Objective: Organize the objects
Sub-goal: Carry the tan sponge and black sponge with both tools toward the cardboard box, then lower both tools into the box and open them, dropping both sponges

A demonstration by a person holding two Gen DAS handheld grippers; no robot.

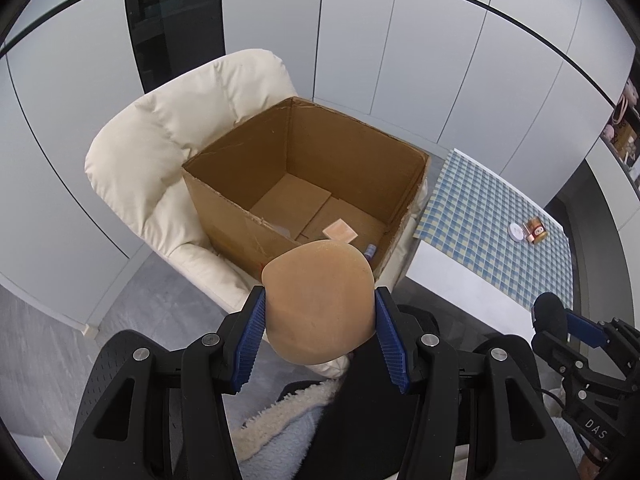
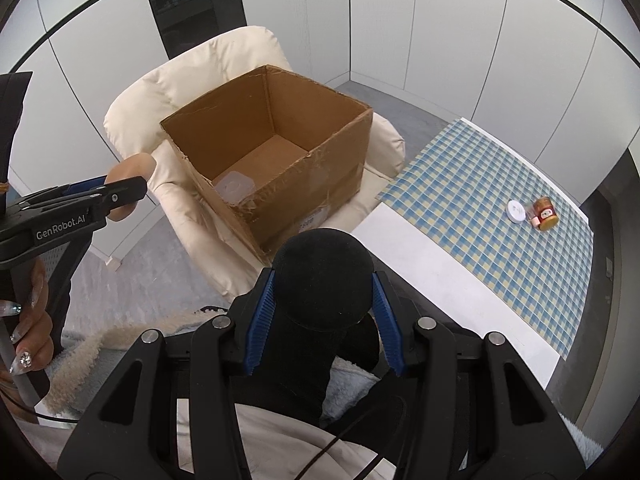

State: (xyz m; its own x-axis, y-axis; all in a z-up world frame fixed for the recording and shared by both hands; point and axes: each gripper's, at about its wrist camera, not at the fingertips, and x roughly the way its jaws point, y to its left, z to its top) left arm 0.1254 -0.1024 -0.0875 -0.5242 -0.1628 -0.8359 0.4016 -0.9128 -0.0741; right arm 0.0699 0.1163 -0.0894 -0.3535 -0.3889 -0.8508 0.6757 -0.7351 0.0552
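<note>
While the open cardboard box (image 1: 280,184) sits on the cream chair (image 1: 160,152), two soft round things are on their way to it. One is tan, a tan puff (image 1: 320,300), and the left hand-held gripper (image 1: 320,320) is clamped on it, just in front of the box's near wall. The other is a black puff (image 2: 324,284), and the right hand-held gripper (image 2: 324,312) is clamped on it too, also in front of the box and a bit lower.

Down inside the box lie a small pink square (image 1: 340,232), a clear plastic lid (image 2: 234,186) and something small and blue in the near corner that is too tiny to tell. So some things seem to be put away already.

To the right of the box is the tabletop (image 2: 460,272) with a checked cloth (image 2: 500,184). A little brown jar (image 2: 545,213) and a white round lid (image 2: 517,211) sit there, well apart from the box. I think those are left to do, after both puffs get dropped in.
</note>
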